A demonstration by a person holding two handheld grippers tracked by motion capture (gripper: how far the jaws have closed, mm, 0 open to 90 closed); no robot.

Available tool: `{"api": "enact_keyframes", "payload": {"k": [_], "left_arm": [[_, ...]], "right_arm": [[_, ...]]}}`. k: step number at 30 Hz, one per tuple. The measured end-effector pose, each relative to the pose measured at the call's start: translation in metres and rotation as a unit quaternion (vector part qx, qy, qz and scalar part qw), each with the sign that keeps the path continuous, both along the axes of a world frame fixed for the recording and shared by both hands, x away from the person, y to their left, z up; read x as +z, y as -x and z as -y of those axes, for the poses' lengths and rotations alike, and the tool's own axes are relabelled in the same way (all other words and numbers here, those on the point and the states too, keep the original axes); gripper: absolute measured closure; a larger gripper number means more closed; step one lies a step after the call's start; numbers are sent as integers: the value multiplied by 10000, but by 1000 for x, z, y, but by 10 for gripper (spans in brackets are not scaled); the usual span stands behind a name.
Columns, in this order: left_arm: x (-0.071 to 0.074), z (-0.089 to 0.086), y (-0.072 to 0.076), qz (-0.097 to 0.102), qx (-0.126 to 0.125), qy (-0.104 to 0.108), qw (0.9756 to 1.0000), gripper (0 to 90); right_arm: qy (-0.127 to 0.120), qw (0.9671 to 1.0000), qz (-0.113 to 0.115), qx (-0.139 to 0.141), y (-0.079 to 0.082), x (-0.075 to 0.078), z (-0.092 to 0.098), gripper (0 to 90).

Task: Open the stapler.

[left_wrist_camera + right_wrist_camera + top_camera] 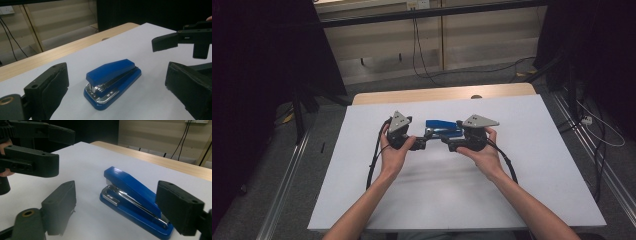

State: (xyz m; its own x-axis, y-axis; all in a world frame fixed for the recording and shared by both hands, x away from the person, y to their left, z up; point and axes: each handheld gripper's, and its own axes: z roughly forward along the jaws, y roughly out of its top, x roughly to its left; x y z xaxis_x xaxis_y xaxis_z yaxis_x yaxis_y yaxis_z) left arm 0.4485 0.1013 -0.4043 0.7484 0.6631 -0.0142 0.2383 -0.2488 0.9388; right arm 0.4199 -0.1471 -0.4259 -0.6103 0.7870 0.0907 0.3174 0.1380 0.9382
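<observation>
Both my grippers, left (424,144) and right (446,143), open around the blue stapler (112,81).
Rigid, smooth plastic, near the table's far edge; I'd pinch its flat sides.

Surroundings of the work area.
White rectangular tabletop (532,165) with a light wooden far edge (442,93); black cables (419,55) hang against the beige back wall (482,45).

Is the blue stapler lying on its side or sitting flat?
Sitting flat. The blue stapler rests on its base on the white table, top arm up.
</observation>
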Motion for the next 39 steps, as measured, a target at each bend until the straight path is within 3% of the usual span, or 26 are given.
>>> {"api": "enact_keyframes", "payload": {"k": [6,8,9,11,12,13,14,16,18,19,22,26,31,39], "left_arm": [[-7,4,-13,69,25,-89,9999,34],[-10,7,-17,233,-69,-212,9995,28],[-12,7,-21,241,23,-255,9994,28],[-15,4,-26,52,80,-134,9999,27],[-15,4,-26,52,80,-134,9999,27],[-16,3,-27,-19,162,-132,9998,26],[-18,2,-27,-21,201,-323,9993,26],[-20,1,-28,-69,188,-389,9990,25],[-20,1,-28,-84,188,-396,9990,26],[-20,0,-29,-127,191,-381,9990,26],[-21,-2,-30,-124,221,-398,9989,26],[-24,-3,-32,-167,207,-391,9989,29],[-27,-3,-34,-219,226,-441,9985,29],[-30,-7,-36,-277,280,-479,9981,30]], "right_arm": [[20,10000,39,19,-8,-2,-5,286],[2,10000,-11,55,-11,-4,-6,328],[43,9999,-29,94,-12,-5,-7,371],[46,9999,-98,104,-14,-8,-8,400],[46,9999,-98,104,-14,-8,-8,400],[7,9998,-96,146,-15,-9,-9,454],[20,9999,-78,147,-15,-10,-10,469],[11,9998,-79,170,-16,-11,-10,535],[0,9998,-96,161,-16,-12,-10,555],[60,9998,-85,156,-17,-13,-9,641],[33,9998,-91,167,-18,-13,-7,719],[96,9998,-64,181,-21,-14,-9,763],[149,9995,-69,274,-24,-13,-14,894],[261,9992,-134,280,-32,-16,-20,900]]}}
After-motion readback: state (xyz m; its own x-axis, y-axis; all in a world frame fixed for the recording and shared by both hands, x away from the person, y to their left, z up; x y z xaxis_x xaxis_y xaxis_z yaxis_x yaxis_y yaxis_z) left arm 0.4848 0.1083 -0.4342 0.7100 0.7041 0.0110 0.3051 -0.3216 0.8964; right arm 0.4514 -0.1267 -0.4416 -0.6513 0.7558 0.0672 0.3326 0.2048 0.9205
